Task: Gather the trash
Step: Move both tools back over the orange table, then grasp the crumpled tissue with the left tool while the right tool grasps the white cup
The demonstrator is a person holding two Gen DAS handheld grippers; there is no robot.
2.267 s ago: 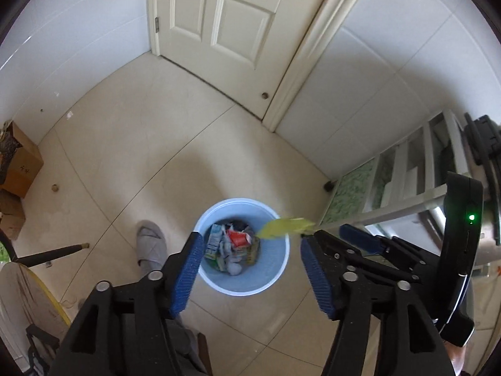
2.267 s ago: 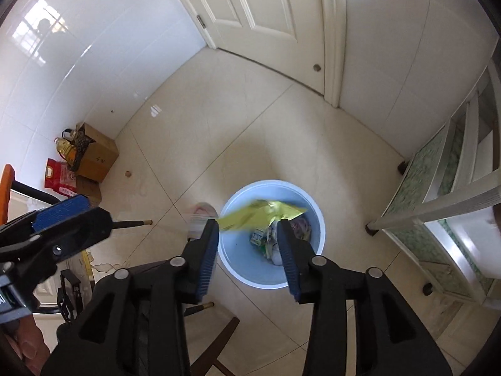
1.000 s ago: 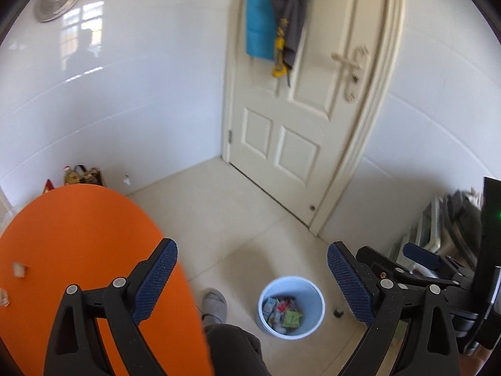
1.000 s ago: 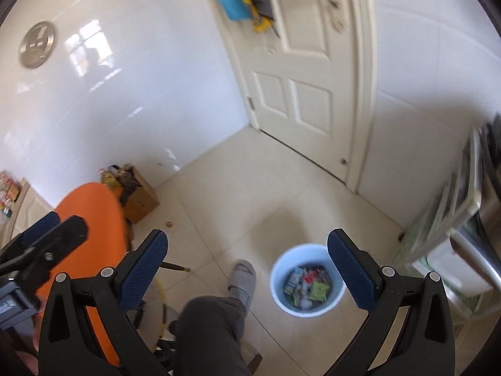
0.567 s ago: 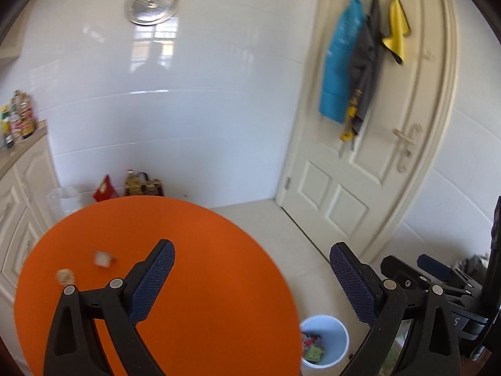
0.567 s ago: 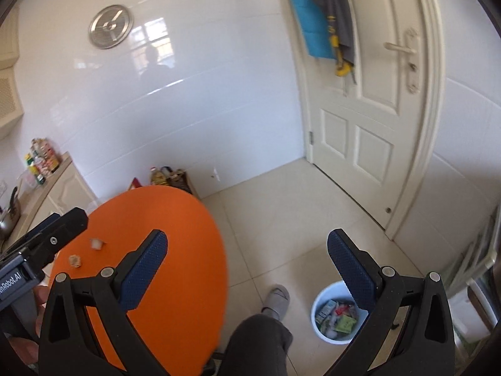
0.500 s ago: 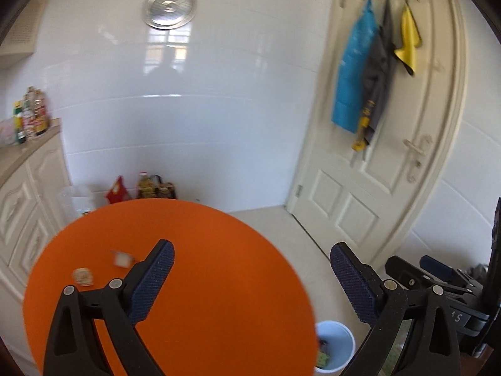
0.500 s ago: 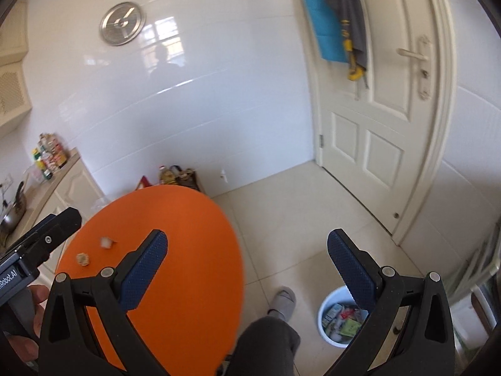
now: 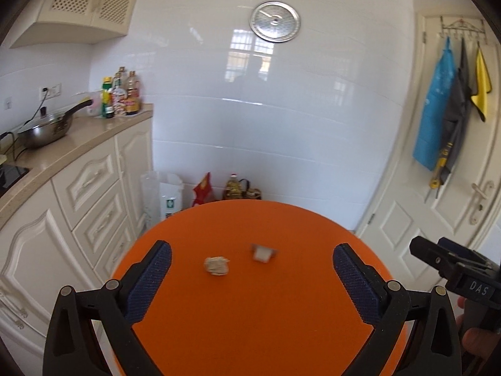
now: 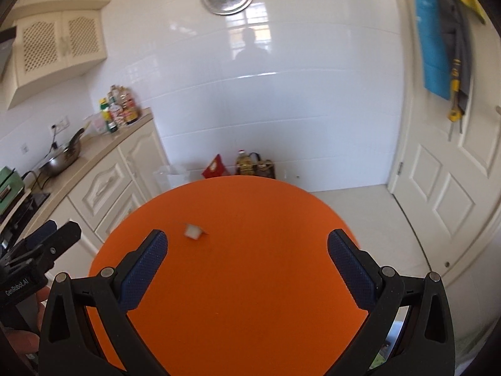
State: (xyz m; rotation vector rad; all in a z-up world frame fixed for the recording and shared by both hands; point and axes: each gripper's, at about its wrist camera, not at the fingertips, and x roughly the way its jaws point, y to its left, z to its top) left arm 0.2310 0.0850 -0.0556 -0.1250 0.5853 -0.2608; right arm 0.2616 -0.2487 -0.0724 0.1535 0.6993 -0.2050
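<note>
Swinging up from the bin on the floor, we now face the round orange table [image 9: 250,313] with both grippers empty. A moment ago the right gripper [image 10: 247,269] let a yellow wrapper fall into the bin; now its jaws are spread wide, and those of the left gripper [image 9: 249,277] too. That piece is done, so we judge the next pickup is starting.

Just beyond the left gripper's fingers lie two scraps well inside the table's edge: a crumpled paper wad [image 9: 216,265] and, just beside it, a small white piece [image 9: 262,253], slightly blurred. From the right wrist only the white piece [image 10: 193,231] shows, near the left finger.

Nothing lies between the grippers and the scraps. Farther off stand the cream cabinets [image 9: 94,194], a pan [image 9: 43,128] and bottles [image 9: 120,94] on the counter, bags [image 9: 241,189] against the white wall, and the door [image 9: 454,188] hung with cloths. The bin is almost out of sight.
</note>
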